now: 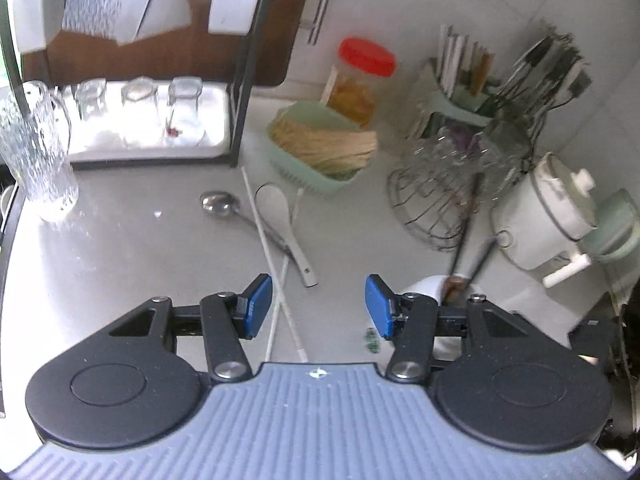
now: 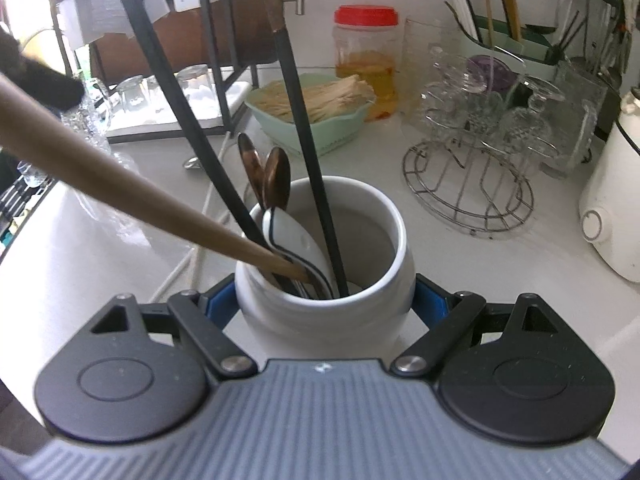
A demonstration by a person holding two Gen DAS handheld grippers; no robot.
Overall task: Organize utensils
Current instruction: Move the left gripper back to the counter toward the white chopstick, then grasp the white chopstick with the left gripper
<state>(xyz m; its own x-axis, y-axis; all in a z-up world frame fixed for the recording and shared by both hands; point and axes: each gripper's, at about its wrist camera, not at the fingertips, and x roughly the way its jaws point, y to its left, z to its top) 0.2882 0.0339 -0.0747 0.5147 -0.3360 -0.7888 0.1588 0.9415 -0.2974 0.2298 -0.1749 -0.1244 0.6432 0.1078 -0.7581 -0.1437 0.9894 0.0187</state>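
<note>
In the right wrist view, the blue pads of the right tongs (image 2: 325, 304) are largely hidden behind the white ceramic utensil jar (image 2: 324, 320), so the contact faces cannot be inspected. The lower ends of the black chopsticks (image 2: 304, 128) and the pale wooden handle (image 2: 120, 188) are concealed inside the jar; their upper ends are cut off by the frame edges. The white appliance (image 2: 612, 208) is cropped at the right edge. In the left wrist view, the same jar is mostly covered by the right finger of the left tongs (image 1: 319, 306). The wire glass rack (image 1: 444, 184) and the hanging utensils (image 1: 552, 68) are motion-blurred; individual items cannot be told apart.
</note>
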